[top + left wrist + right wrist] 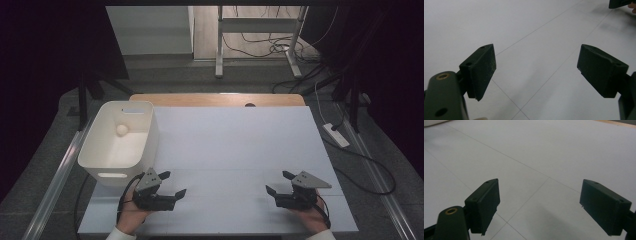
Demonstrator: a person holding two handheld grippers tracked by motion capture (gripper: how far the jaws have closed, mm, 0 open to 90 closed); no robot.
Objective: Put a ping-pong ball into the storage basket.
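Right gripper (539, 207) just above white table (554, 152), jaws wide apart, nothing between, thin lines crossing below.

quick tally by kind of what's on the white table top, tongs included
white plastic bin with handle slots: 1
small white ball inside the bin: 1
black two-jaw tongs, each held in a hand, jaws apart with nothing between them: 2 (left tongs, right tongs)
total: 4
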